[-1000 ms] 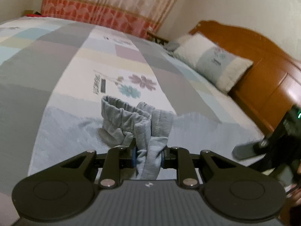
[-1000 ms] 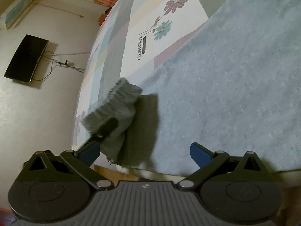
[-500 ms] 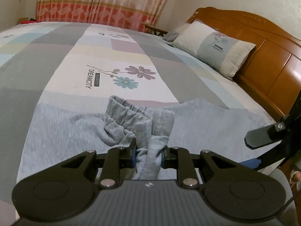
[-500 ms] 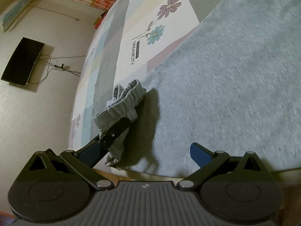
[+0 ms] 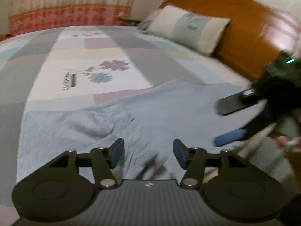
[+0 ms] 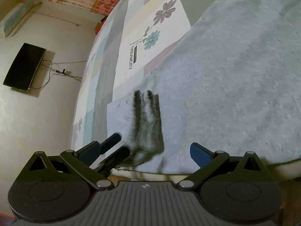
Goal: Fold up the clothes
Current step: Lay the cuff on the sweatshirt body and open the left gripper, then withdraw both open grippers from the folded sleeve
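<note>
Here, the left gripper (image 5: 148, 153) sits nearest the lens at the near edge of the bed (image 5: 47, 71), its jaws opening with only the cloth's surface showing in the gap and neither blue pad pressing on anything. Just beyond its fingertips the grey garment (image 5: 154, 113) lies spread across the near part of the bed, wrinkled beside the left finger and smoother farther on. To the right along that same bed edge the right gripper (image 5: 225, 124) hangs over the garment, its jaws wide apart and empty; in its own view it (image 6: 156, 146) looks down on the cloth (image 6: 225, 84), where a blurred dark shadow falls near the edge. Past the garment, toward the middle of the bed, the patchwork bedspread shows a flower print (image 5: 105, 71). At the far side of the bed a pillow (image 5: 188, 28) rests against the wooden headboard (image 5: 244, 28), and a patterned curtain (image 5: 71, 9) hangs behind.
</note>
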Demonstrator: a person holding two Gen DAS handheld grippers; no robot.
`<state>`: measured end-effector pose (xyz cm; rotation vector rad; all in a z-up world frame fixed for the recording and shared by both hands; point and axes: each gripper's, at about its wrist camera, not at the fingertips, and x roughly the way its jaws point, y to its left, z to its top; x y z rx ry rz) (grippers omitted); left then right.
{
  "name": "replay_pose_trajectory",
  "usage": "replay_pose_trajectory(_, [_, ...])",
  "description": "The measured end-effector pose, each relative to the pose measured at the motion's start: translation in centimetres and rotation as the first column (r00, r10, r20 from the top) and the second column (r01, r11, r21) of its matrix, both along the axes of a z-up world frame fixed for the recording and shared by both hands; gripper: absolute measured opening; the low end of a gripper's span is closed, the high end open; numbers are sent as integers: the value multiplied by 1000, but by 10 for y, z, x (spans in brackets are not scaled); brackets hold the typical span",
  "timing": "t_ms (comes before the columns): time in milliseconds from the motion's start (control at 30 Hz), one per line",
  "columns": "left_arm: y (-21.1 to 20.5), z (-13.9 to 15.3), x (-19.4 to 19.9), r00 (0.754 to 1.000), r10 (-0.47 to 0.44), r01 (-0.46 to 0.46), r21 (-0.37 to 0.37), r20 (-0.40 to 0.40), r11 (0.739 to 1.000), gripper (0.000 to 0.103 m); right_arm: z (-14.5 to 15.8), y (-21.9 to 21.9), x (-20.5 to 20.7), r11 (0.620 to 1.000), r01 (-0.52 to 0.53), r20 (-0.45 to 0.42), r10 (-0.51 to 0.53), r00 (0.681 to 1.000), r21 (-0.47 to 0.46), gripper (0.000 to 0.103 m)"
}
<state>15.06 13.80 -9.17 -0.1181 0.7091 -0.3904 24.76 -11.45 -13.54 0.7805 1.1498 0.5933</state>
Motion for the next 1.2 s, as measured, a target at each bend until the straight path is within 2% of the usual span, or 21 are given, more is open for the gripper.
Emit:
replay_pose_trajectory(33, [5,4,-4,1000,-9,9,-21,5,1000,63,-1,-1,0,1000,3,-1,-3,1000,1,103])
replay_pose_trajectory(100, [17,12,-11,999,15,-14,-11,29,1000,64,-1,-1,-1,1000,0,2,0,1000,0,103])
replay_pose_trajectory(200, [42,14,-14,993,115,-116,14,38,993,65,-1,1,-2,1000,-13,15,13,1000,-6,103])
replay_pose_trajectory(300, [66,5,-10,976,217,-217,32,19,976,63,0,5,-3,999,-38,31,39,999,-20,103])
replay_pose_trajectory(367, [78,-9,-8,968,248,-247,24,-43,969,61,1,9,-5,998,-55,39,57,998,-31,103])
replay_pose_trajectory(467, [86,-34,-10,958,239,-242,1,-155,970,61,1,13,-6,996,-77,47,79,996,-46,103])
replay_pose_trajectory(533, [91,-41,-15,951,241,-248,-10,-192,969,61,0,14,-5,996,-80,44,82,996,-51,103])
replay_pose_trajectory(600, [102,-31,-20,949,268,-279,-45,-164,959,61,-1,15,-4,995,-81,41,84,996,-54,103])
replay_pose_trajectory(700, [126,-10,-25,938,330,-342,-136,-105,930,62,-2,18,-3,995,-88,43,90,995,-56,103])
replay_pose_trajectory(733, [132,-4,-26,933,348,-358,-146,-87,922,62,-3,20,-2,994,-90,42,93,995,-57,103])
replay_pose_trajectory(767, [134,-1,-26,929,365,-371,-124,-68,920,62,-3,21,-2,994,-93,43,95,995,-57,103])
replay_pose_trajectory(833, [128,2,-29,929,369,-370,-11,-28,929,64,-3,22,-3,993,-101,49,104,993,-61,103])
replay_pose_trajectory(900, [116,-1,-37,946,325,-322,112,-3,940,64,-2,23,-4,991,-107,56,111,992,-75,103])
replay_pose_trajectory(967, [104,-7,-49,963,270,-267,218,13,939,66,0,24,-4,990,-107,66,114,991,-90,103])
replay_pose_trajectory(1033, [92,-16,-64,972,233,-229,328,28,917,68,0,23,-3,990,-106,68,113,991,-94,103])
replay_pose_trajectory(1133, [75,-32,-76,974,220,-215,499,49,839,68,-2,24,-2,990,-106,60,113,992,-97,103])
replay_pose_trajectory(1167, [74,-36,-78,975,214,-212,526,59,824,68,-2,25,-2,989,-107,57,113,992,-99,103])
replay_pose_trajectory(1200, [73,-38,-78,976,207,-207,534,61,820,68,-3,26,-2,989,-109,55,115,992,-99,103])
